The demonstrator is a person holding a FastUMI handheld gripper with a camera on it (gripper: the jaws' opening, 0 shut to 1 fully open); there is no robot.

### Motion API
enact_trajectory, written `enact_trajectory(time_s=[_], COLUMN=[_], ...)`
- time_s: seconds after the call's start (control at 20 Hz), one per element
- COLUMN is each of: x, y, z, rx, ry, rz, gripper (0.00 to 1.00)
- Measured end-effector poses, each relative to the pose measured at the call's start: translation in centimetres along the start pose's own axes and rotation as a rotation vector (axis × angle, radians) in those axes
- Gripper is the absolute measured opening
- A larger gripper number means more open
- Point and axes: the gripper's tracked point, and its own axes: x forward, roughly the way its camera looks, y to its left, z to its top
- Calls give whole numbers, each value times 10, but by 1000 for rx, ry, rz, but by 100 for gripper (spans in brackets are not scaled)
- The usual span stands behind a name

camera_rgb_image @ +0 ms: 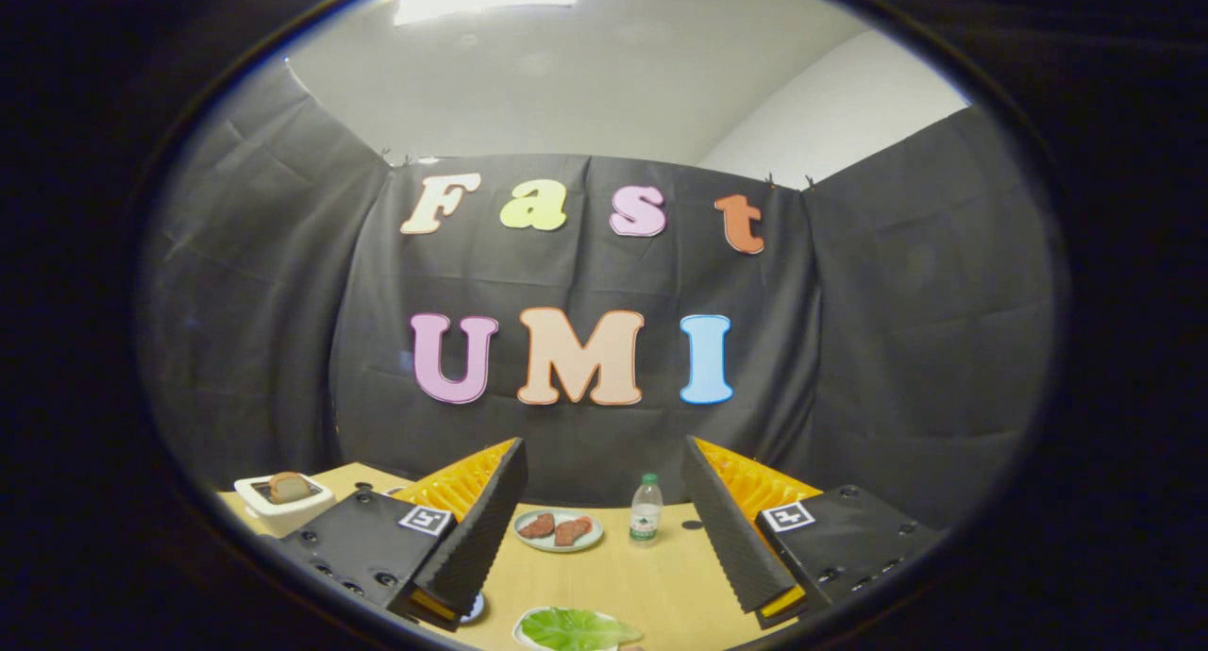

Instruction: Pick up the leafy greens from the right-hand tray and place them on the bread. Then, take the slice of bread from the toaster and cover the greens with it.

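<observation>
Over the pale wooden table point(651, 575) the gripper point(604, 599) hangs level with fingers wide apart and holding nothing, the green leafy lettuce point(576, 629) between their tips, brown bread point(289, 486) in the white toaster point(283, 505) far left.

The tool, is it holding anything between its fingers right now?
No, the tool is open, its fingers apart above the table with nothing gripped.

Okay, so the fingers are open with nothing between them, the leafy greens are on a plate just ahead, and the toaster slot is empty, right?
Not quite: the gripper view shows a bread slice standing in the toaster. The rest holds: fingers open, empty, leafy greens just ahead.
</observation>
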Motion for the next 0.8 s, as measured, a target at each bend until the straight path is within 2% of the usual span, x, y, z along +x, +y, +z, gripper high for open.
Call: enact_trajectory(time_s=[0.3,0.8], x=[1,15], y=[-3,7], z=[-9,-49], rx=[-3,-110], ry=[20,131], rz=[33,185], gripper=[100,100])
